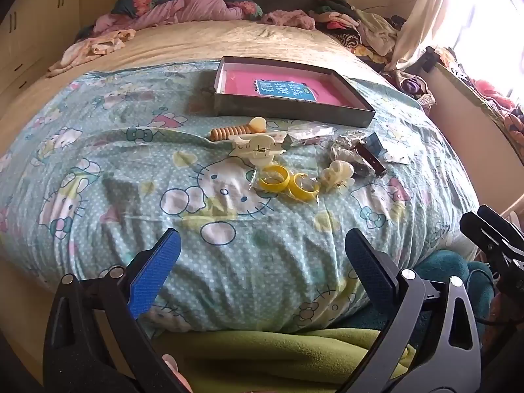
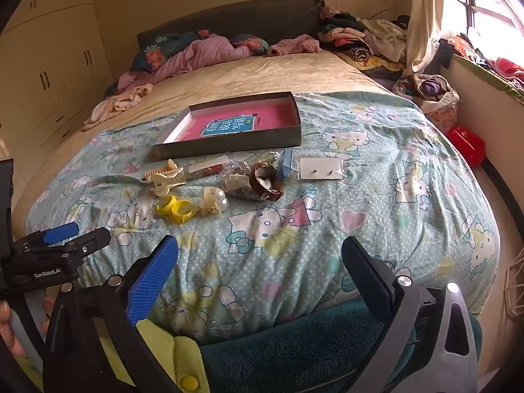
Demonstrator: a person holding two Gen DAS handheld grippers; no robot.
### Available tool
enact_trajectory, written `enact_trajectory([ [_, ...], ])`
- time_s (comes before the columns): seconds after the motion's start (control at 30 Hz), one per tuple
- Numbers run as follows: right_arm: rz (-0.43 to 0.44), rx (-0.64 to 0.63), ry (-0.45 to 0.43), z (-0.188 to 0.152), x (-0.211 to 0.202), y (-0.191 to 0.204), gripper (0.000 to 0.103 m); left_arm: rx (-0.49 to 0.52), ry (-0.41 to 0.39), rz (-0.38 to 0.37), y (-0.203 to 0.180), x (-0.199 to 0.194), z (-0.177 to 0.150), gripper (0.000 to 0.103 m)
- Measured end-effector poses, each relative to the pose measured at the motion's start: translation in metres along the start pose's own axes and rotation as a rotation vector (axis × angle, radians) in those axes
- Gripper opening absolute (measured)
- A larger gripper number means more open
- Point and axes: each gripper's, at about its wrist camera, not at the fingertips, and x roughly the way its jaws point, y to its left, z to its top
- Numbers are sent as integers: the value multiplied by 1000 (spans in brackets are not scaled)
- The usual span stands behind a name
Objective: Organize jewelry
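- We hold our left gripper (image 1: 262, 249) over the near edge of the bed, jaws spread wide with nothing between them.
- Our right gripper (image 2: 260, 255) hovers beside it, jaws likewise released and empty.
- The jewelry lies in a loose cluster on the cat-print quilt (image 2: 376, 203), well ahead of both grippers.
- Nearest us sit two yellow rings (image 1: 288, 181) in a clear wrapper, side by side and touching.
- Just right of them rests a cream flower clip (image 1: 337, 173).
- A cream claw clip (image 1: 258, 149) lies behind the rings, with a tan ribbed comb (image 1: 232, 131) just beyond it.
- A brown watch (image 2: 265, 180) sits on its side among small clear bags.
- An earring card (image 2: 322, 167) lies flat to the right of the watch.
- Behind the cluster stands a shallow dark box (image 2: 229, 145) with a pink book (image 2: 239, 121) inside.
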Motion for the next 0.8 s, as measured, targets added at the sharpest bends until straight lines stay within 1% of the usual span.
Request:
enact_trajectory([
  [0.03, 0, 4, 5, 1, 0, 0, 99, 0, -3, 2, 0, 0, 1, 94],
  [0.07, -3, -12, -21, 0, -3, 2, 99, 0, -5, 3, 0, 0, 1, 94],
  [0.1, 3, -8, -24, 0, -3, 2, 99, -1, -5, 4, -1, 1, 2, 94],
  [0.23, 0, -17, -17, 0, -4, 3, 99, -1, -5, 7, -3, 4, 6, 94],
  [0.27, -2, -19, -17, 1, -5, 3, 99, -2, -19, -9, -2, -5, 3, 94],
  [0.33, 5, -10, -17, 5, -11, 8, 99, -1, -22, -7, -3, -6, 3, 94],
  [0.53, 7, -15, -19, 9, -14, 6, 99, 2, -26, -8, -2, -7, 3, 94],
  [0.57, 3, -16, -21, 4, -11, 8, 99, 1, -25, -9, -2, -8, 5, 94],
  [0.8, 5, -17, -23, 3, -10, 9, 99, 2, -24, -15, 0, -9, 6, 94],
])
